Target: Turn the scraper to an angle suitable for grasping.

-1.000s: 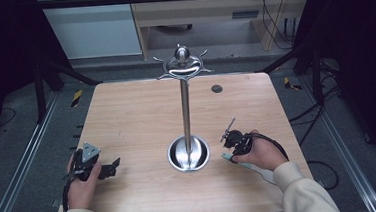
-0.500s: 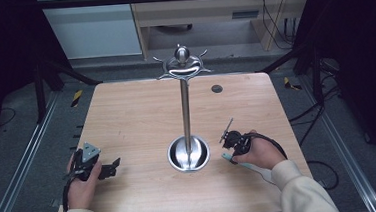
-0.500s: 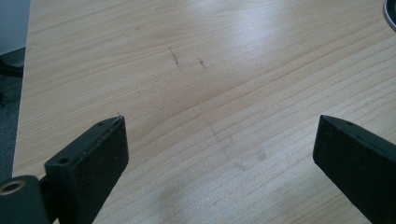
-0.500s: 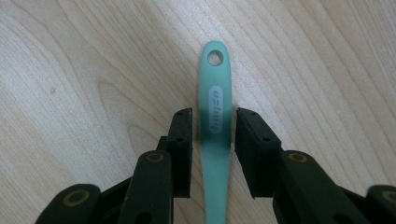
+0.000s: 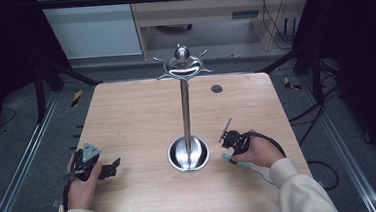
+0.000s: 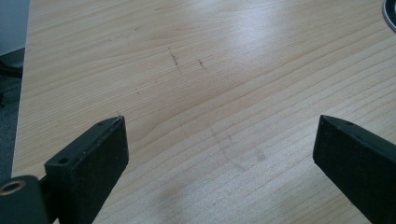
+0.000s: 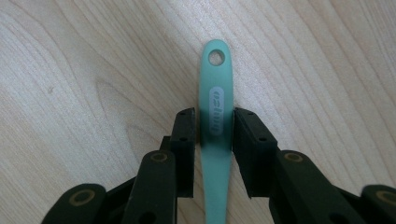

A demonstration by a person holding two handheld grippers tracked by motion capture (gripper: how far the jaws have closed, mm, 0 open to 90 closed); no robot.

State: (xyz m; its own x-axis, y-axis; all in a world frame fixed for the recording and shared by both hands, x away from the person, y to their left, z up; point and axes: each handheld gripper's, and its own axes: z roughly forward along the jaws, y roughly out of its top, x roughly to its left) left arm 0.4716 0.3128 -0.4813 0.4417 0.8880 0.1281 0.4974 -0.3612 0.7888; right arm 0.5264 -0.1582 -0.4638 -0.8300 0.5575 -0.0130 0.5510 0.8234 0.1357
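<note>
The right tool has just been closing on the green handle, clamping it flat on the tabletop for lifting.

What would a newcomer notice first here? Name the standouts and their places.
A tall chrome stand rises from a round base at the table's middle, with curved hooks on top. Right of its base, the right gripper has just been closing around a teal handle lying flat. The left gripper rests open near the front left.
</note>
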